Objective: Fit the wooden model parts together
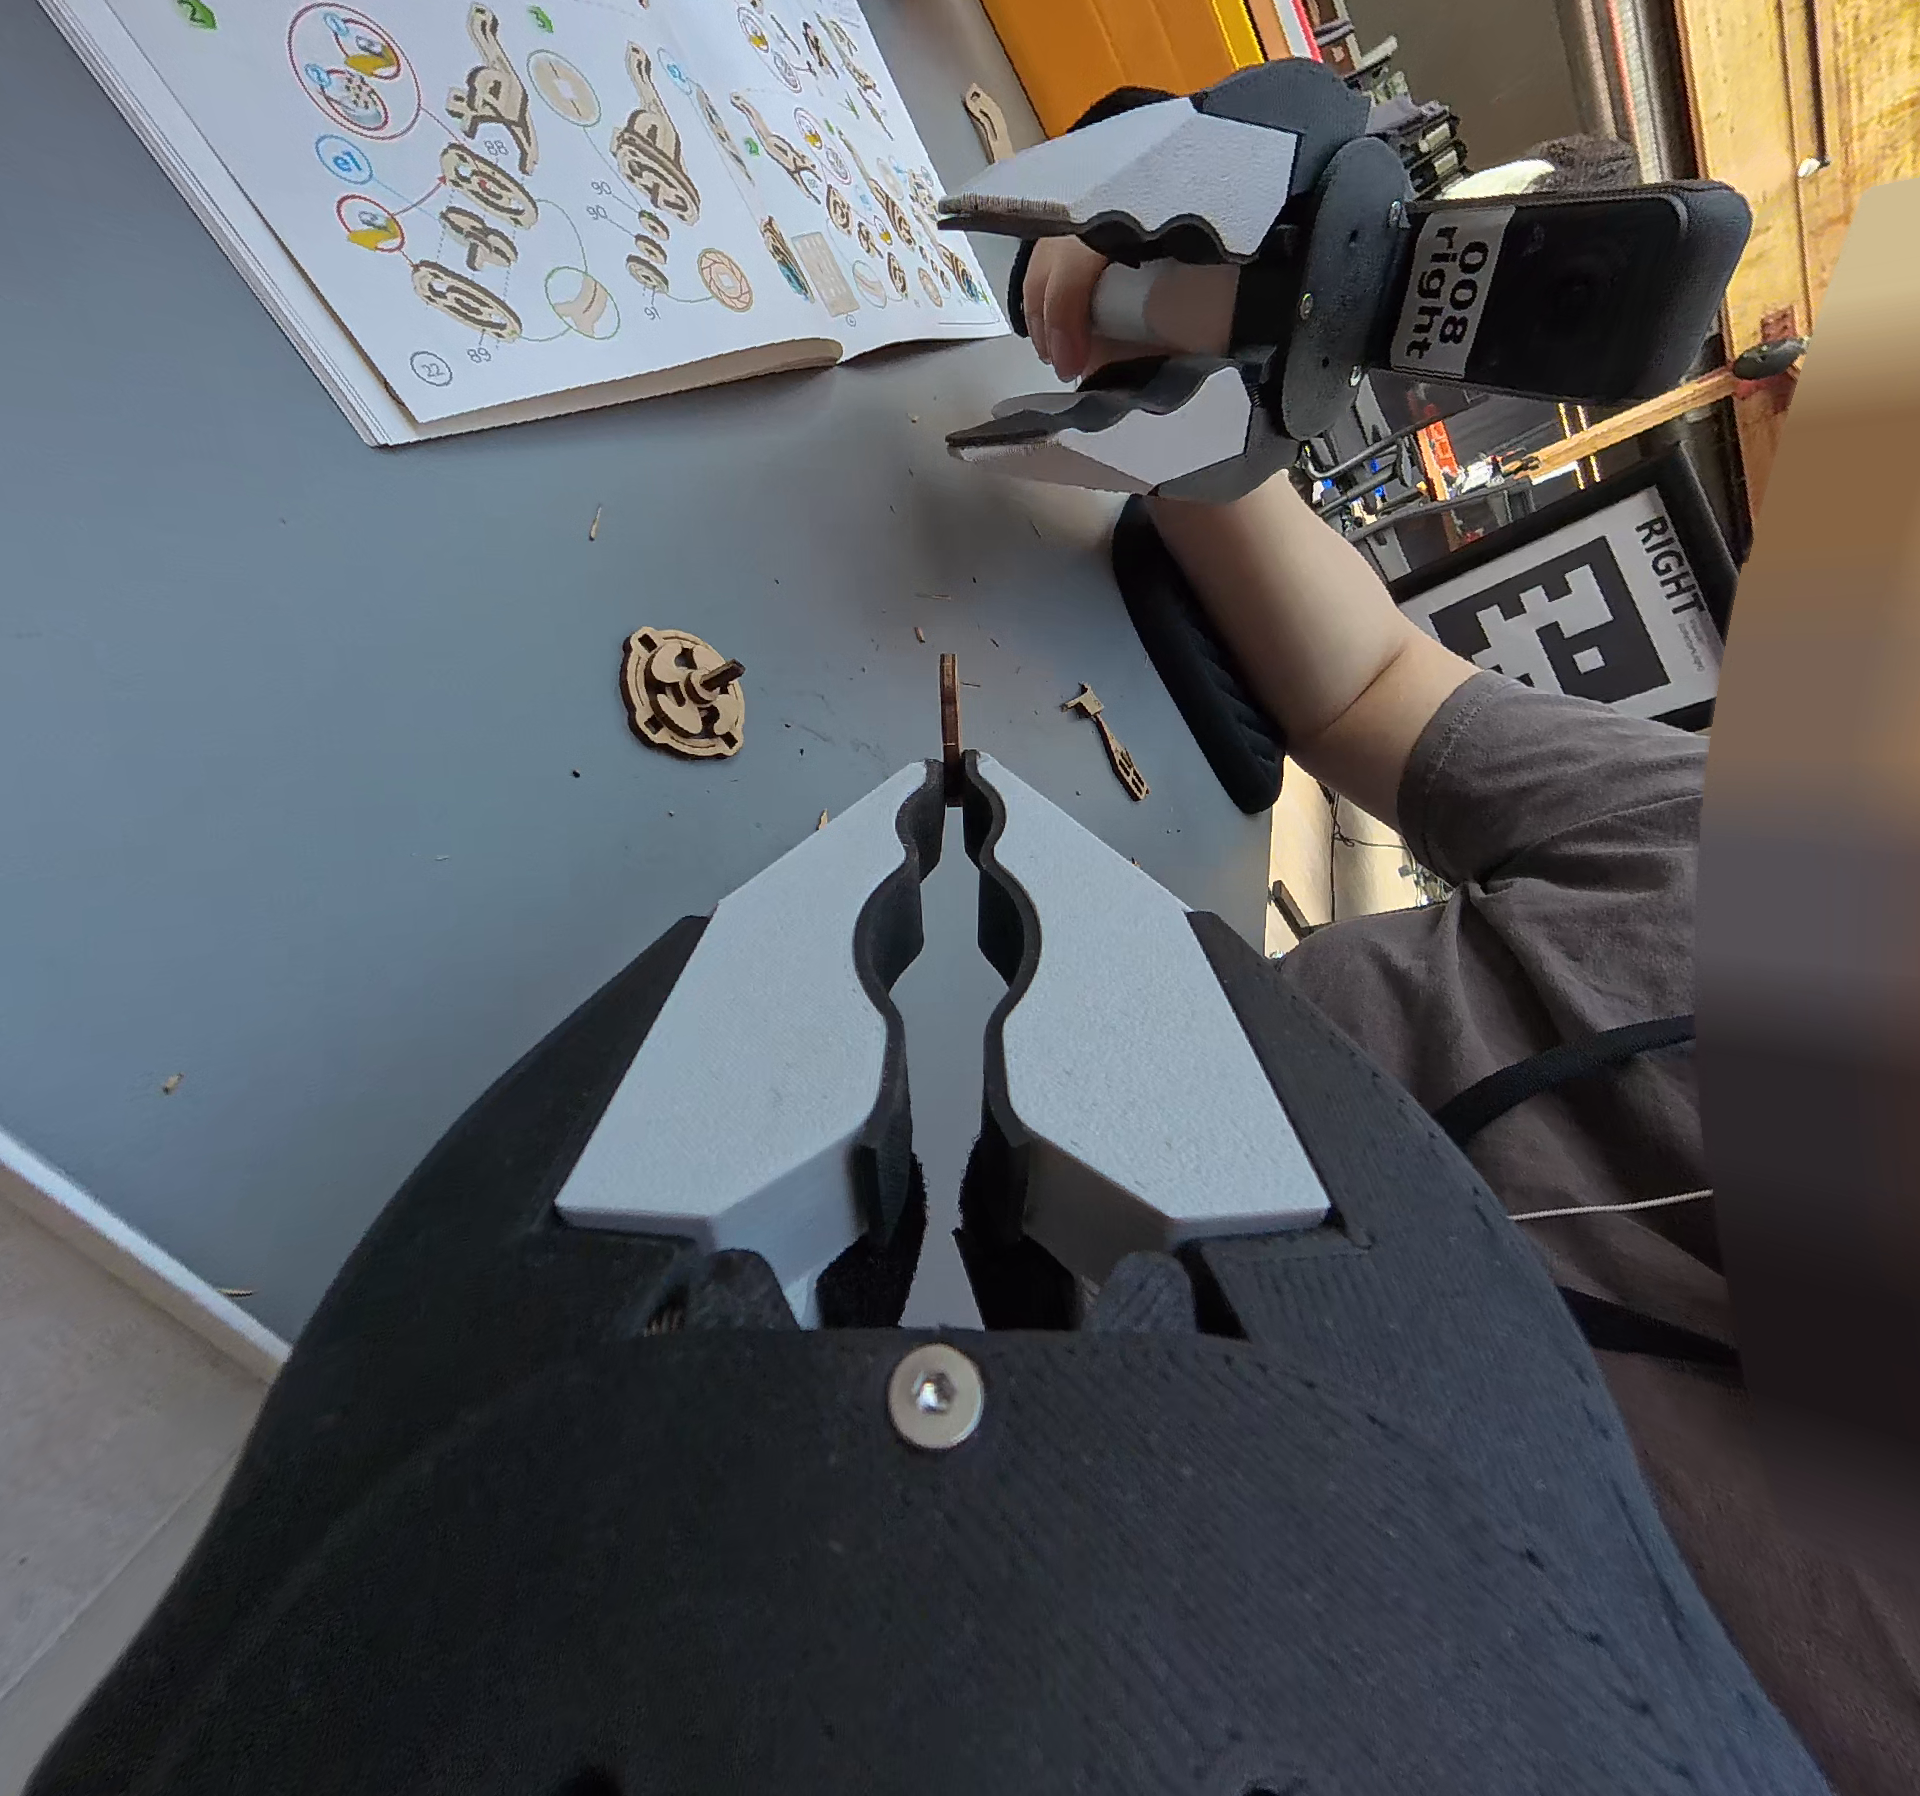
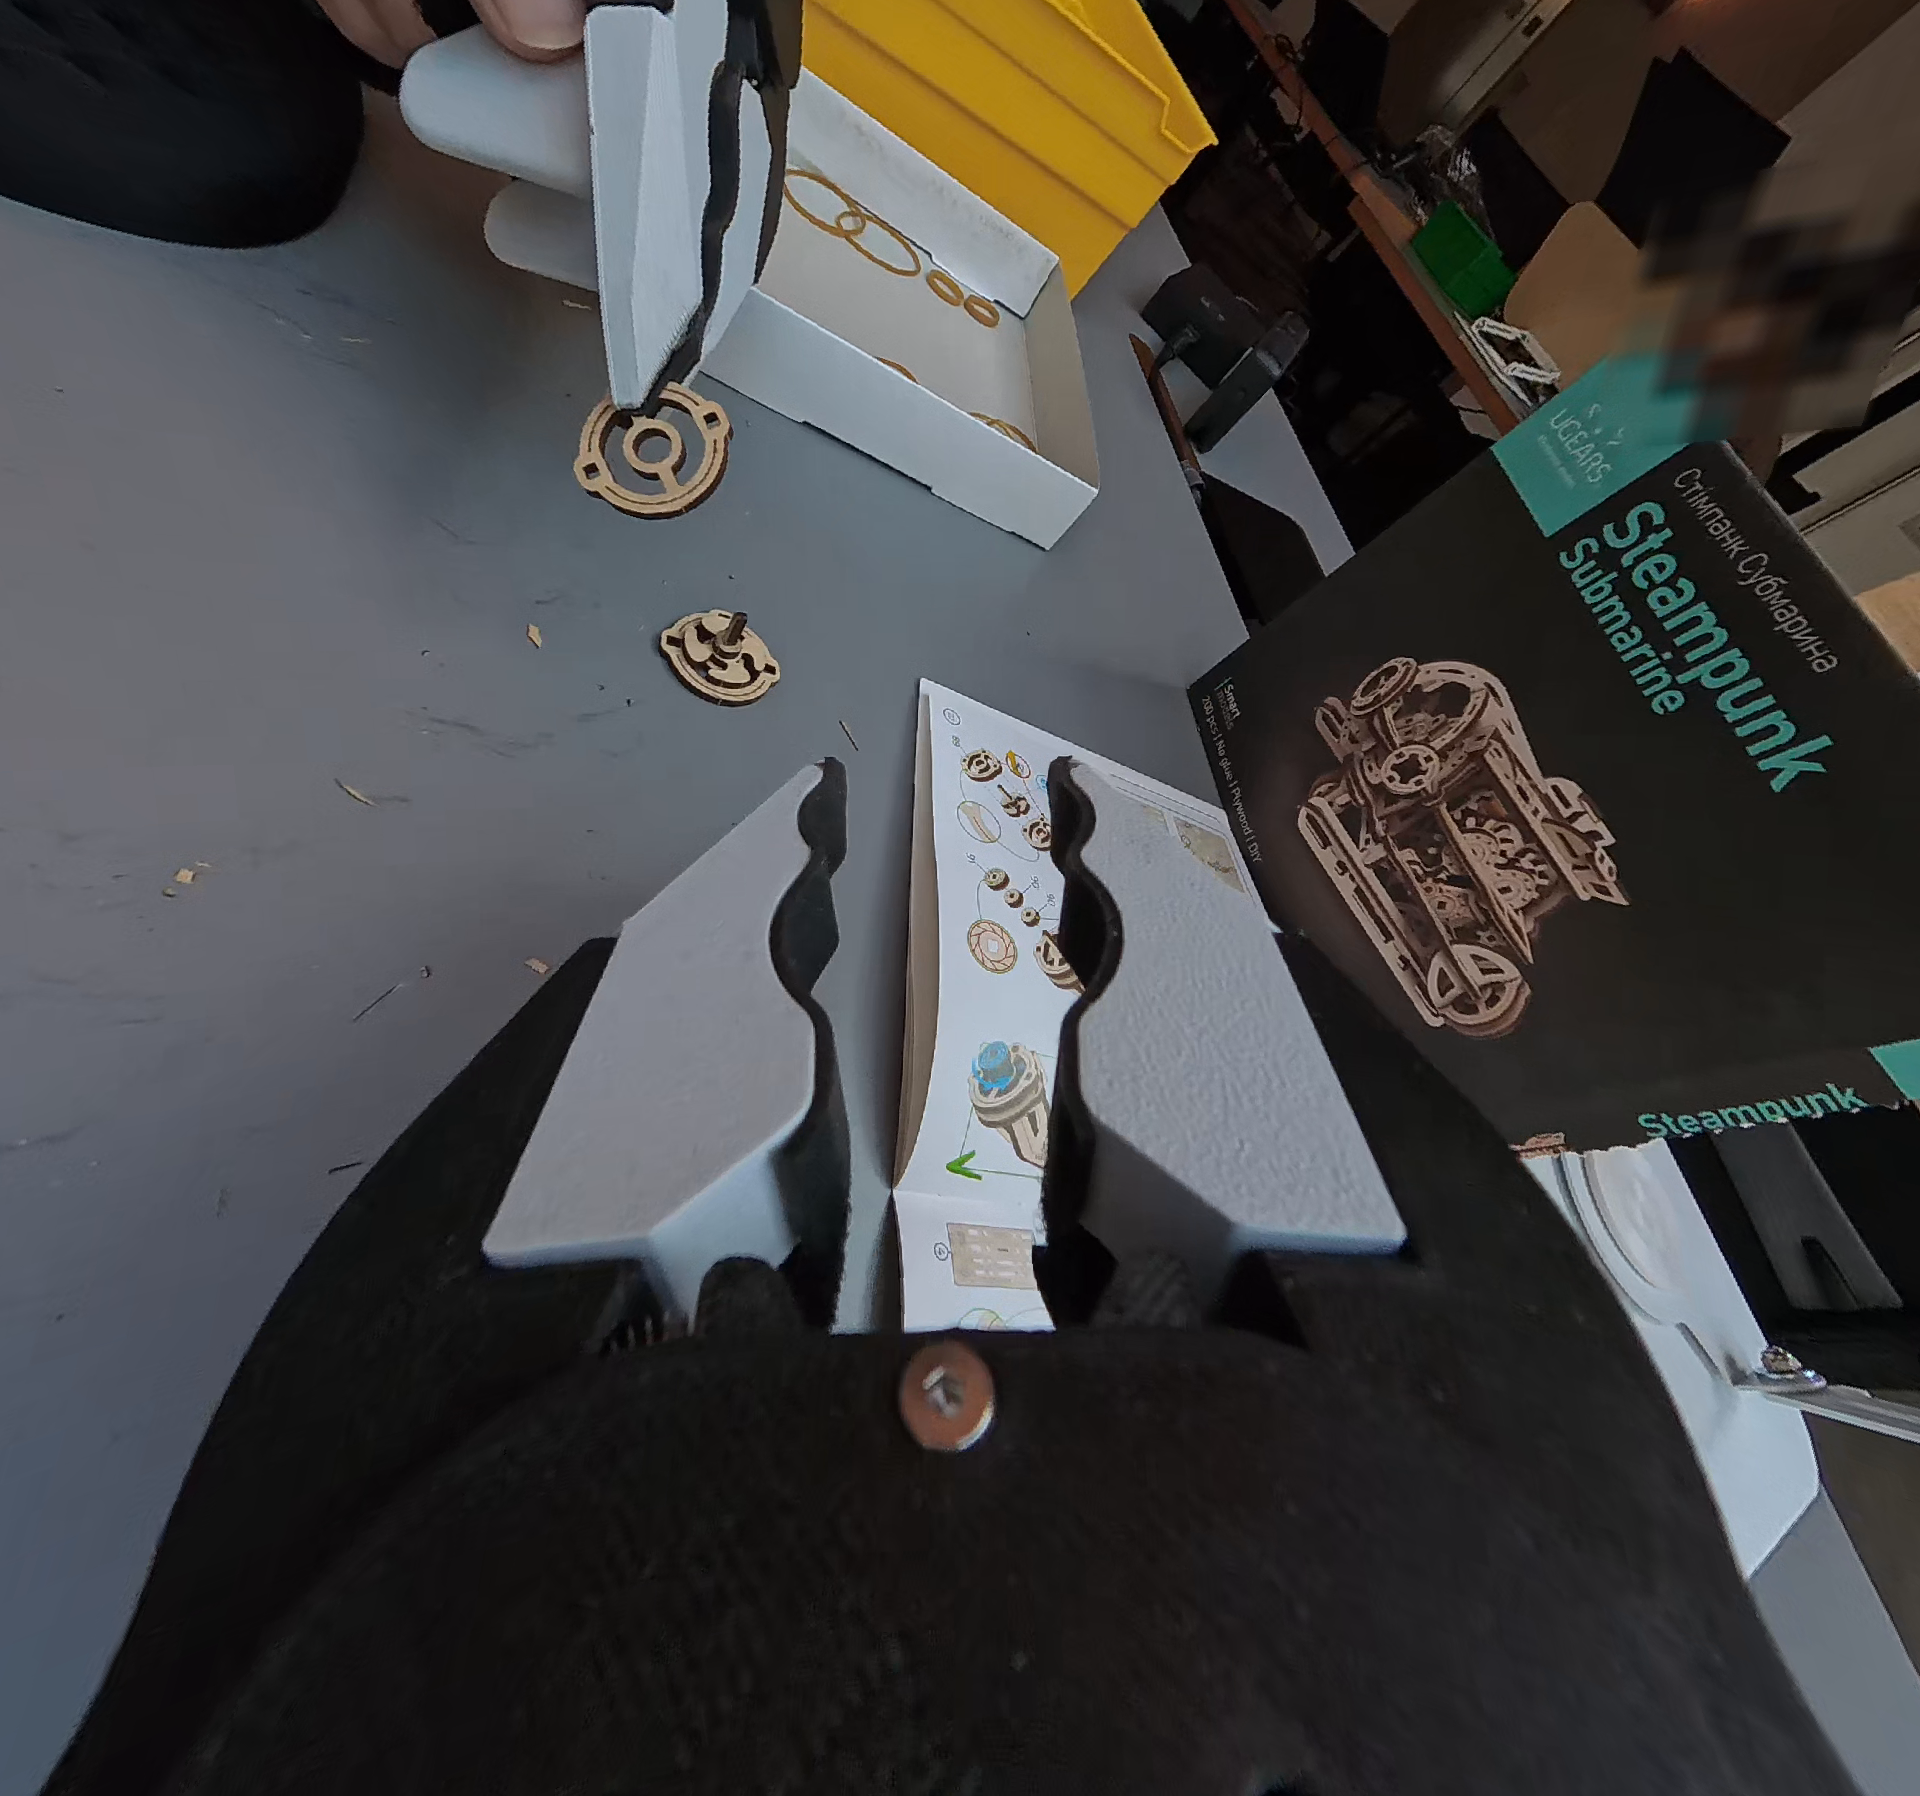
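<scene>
My left gripper (image 1: 948, 767) is shut on a flat round wooden disc (image 1: 948, 702), seen edge-on here. In the right wrist view the same disc (image 2: 651, 451) shows its ring cut-outs and hangs from the left gripper (image 2: 652, 396) just above the table. A small wooden assembly with an upright peg (image 1: 684, 694) lies on the grey table (image 1: 312, 707), left of the held disc; it also shows in the right wrist view (image 2: 719, 657). My right gripper (image 2: 943, 778) is open and empty over the manual's edge. It shows in the left wrist view (image 1: 951, 338) too, held above the table.
An open instruction manual (image 1: 499, 146) lies at the far side. A small wooden key-shaped piece (image 1: 1110, 738) lies right of the held disc. A white tray with wooden rings (image 2: 914, 333), a yellow bin (image 2: 997, 84) and the dark kit box (image 2: 1558, 811) stand around. A person's forearm (image 1: 1299, 624) rests on a black pad. Across from one pair of fingers to the other is roughly 10 centimeters.
</scene>
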